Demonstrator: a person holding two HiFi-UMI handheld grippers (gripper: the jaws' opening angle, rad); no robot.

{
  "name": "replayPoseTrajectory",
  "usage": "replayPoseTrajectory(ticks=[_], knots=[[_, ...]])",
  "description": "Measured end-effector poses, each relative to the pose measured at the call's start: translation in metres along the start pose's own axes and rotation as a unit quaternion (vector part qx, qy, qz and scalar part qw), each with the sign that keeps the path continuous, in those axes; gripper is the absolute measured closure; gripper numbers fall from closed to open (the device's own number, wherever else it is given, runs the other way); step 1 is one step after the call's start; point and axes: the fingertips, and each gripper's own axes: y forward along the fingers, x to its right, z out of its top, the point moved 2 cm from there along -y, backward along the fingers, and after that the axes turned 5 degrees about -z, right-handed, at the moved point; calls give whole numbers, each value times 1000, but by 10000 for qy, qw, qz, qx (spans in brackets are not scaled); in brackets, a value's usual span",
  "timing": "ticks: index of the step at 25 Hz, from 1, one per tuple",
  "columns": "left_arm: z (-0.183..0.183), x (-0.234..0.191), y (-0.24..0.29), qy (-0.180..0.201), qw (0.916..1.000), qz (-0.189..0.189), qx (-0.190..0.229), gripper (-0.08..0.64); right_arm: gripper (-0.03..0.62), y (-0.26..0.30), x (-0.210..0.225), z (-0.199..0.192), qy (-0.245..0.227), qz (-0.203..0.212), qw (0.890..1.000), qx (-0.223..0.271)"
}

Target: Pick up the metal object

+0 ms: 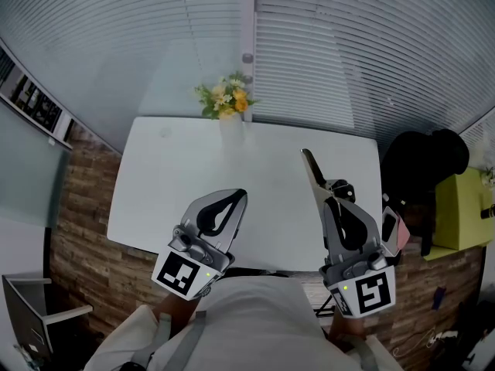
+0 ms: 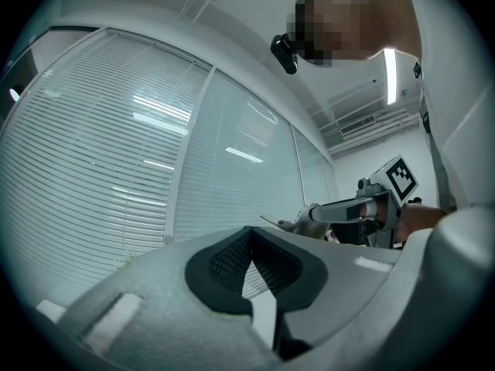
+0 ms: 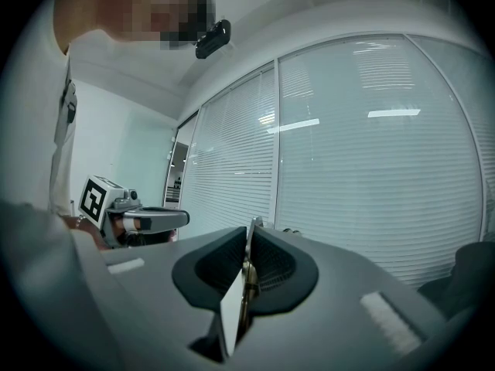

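White table [image 1: 178, 176] before slatted blinds [image 1: 348, 52], flower vase [image 1: 226, 103] at its far edge; left gripper [image 1: 241, 195] over near left, jaws closed together, empty; right gripper [image 1: 329, 199] over near right, clamped on thin metal object [image 1: 312, 165] raised off the table, jutting toward the far side.

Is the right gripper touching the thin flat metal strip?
Touching. The right gripper view shows the right gripper clamped on the thin flat metal strip, pads against both faces.

Flowers [image 1: 226, 99] at 12 on table [image 1: 170, 184] far edge. L gripper [image 1: 239, 196] at 7, R gripper [image 1: 331, 201] at 5, over near edge. Metal object [image 1: 312, 168] between R fingers [image 3: 210, 270], pointing to 11.
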Motion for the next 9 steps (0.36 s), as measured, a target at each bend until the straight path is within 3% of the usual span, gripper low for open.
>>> replayPoseTrajectory(ticks=[9], knots=[[-2,1,-2,-12,10000,-8,-4,558,571,-1,-1,0,-15,-18,10000,0]])
